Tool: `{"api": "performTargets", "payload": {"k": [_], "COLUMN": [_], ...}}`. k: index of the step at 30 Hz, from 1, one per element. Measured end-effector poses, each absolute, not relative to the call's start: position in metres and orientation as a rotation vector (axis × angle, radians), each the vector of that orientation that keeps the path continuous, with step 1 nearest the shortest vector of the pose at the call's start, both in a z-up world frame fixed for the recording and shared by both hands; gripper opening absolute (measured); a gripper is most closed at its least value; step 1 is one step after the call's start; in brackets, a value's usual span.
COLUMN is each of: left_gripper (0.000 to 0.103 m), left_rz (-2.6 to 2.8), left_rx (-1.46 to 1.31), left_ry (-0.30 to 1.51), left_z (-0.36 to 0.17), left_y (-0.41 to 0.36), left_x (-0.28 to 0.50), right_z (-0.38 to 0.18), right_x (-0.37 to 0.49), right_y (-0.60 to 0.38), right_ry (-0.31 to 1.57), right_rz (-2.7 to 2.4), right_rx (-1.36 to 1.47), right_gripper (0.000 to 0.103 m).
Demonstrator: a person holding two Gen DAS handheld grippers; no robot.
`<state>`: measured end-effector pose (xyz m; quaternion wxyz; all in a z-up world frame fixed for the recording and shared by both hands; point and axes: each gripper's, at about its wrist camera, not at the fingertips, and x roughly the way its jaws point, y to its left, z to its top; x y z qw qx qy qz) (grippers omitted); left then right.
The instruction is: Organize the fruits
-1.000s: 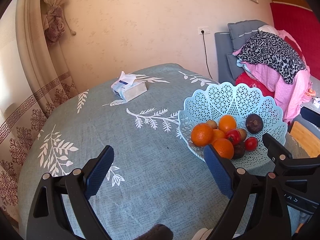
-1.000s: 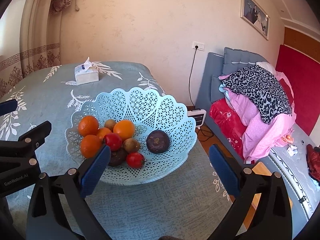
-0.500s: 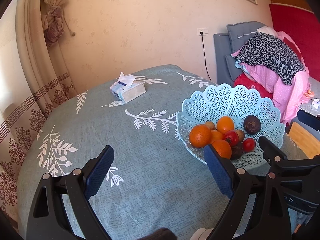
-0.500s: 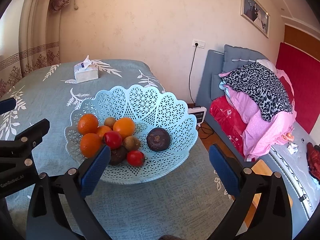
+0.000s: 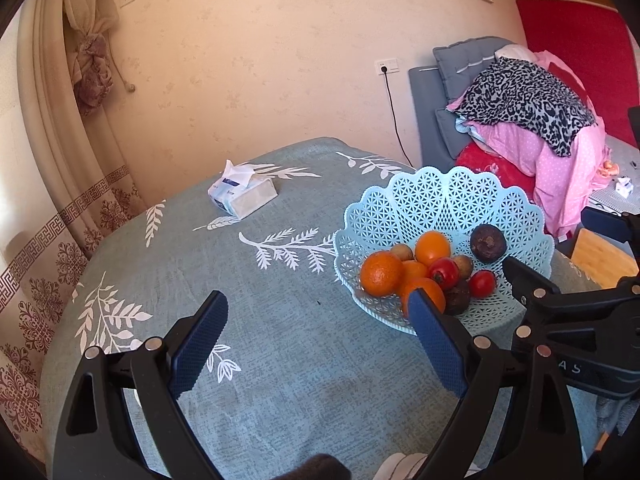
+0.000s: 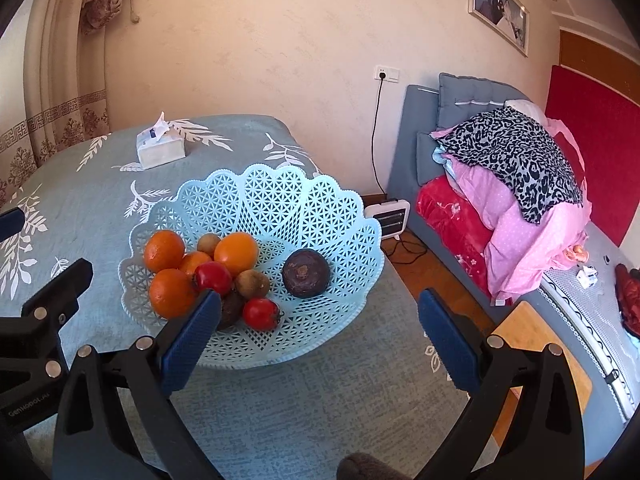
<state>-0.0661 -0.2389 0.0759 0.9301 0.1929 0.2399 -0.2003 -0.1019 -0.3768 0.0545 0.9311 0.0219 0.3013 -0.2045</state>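
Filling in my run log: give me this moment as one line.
left gripper: open, empty, over tablecloth | right gripper: open, empty, near basket | fruit: all in basket | tissue box: far side

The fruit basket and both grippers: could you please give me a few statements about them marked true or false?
1. The light blue lattice basket holds all the fruit in view. True.
2. The right gripper is shut on an orange. False: its jaws stand wide open and hold nothing.
3. The large dark purple fruit lies apart from the cluster of oranges. True.
4. The tissue pack sits inside the basket. False: it lies on the tablecloth, well away from the basket.
5. The left gripper is open and empty. True.
6. There is only one small red fruit in the basket. False: there are two, one beside the oranges and one nearer the front rim.
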Motion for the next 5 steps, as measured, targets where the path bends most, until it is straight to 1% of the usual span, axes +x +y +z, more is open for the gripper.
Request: {"api": "performTargets", "payload": {"k": [5], "left_gripper": [0.091], "left_rz": [-0.398], "left_rx": [0.383], "left_ry": [0.508], "left_z": [0.0752], "left_y": [-0.2368], "left_x": [-0.0625], "right_z": [0.0544], "right_x": [-0.1018], "right_y": [-0.3769], "right_ry": [0.621], "right_rz": [-0.42], "right_rx": [0.047], "right_gripper": [0.1]}}
